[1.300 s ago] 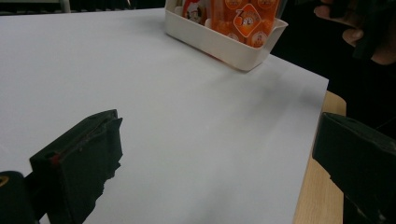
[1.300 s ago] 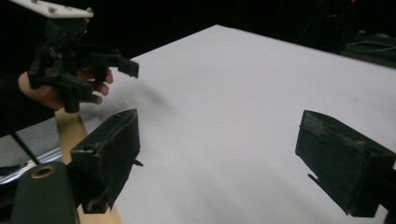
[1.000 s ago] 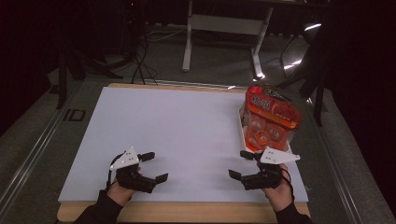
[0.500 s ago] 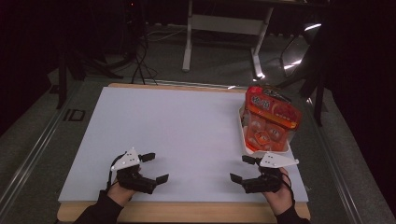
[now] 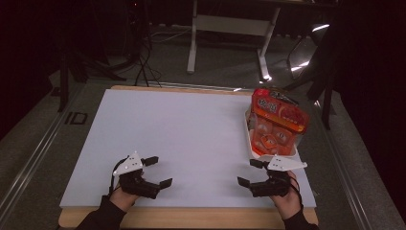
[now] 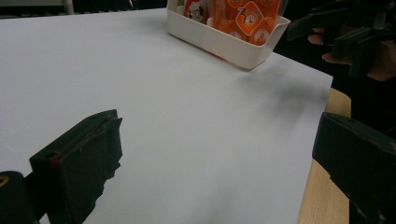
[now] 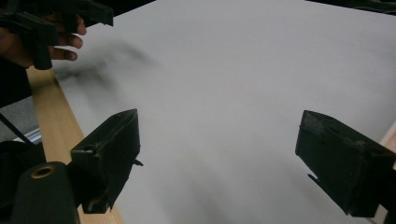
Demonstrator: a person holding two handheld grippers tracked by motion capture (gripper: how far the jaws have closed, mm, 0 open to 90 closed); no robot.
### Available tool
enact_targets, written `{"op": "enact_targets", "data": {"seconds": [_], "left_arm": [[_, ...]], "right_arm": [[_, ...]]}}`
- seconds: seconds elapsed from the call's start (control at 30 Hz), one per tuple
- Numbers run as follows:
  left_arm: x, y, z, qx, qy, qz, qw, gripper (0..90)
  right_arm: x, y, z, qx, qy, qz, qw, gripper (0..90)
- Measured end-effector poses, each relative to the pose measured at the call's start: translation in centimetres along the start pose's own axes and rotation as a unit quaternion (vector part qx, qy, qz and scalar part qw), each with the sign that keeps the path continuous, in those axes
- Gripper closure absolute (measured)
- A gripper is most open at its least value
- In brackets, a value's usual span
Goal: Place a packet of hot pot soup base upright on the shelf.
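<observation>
Looking down from the high view, the left gripper (image 5: 155, 171) and the right gripper (image 5: 250, 172) rest near the front edge of the white table (image 5: 191, 129), both spread wide and holding nothing, while the white tray (image 5: 250, 143) of orange snack packs (image 5: 277, 120) stands just beyond the right gripper. In the left gripper view the jaws gape over bare table, with the tray (image 6: 224, 42) far ahead; the right gripper view shows its jaws wide apart over the table (image 7: 233, 93), empty
</observation>
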State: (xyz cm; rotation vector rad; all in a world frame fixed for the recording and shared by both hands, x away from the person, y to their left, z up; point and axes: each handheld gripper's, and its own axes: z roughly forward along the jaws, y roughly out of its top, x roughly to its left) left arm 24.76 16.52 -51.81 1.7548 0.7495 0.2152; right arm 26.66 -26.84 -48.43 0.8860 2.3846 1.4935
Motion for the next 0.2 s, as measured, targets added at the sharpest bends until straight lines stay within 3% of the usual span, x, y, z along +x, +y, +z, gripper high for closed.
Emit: {"op": "enact_targets", "data": {"seconds": [0.2], "left_arm": [[0.06,0.01,-0.05,-0.001,0.001,0.001,1.0000,1.9]], "right_arm": [[-0.12,-0.03,-0.05,-0.002,-0.004,0.000,1.0000,13.6]]}}
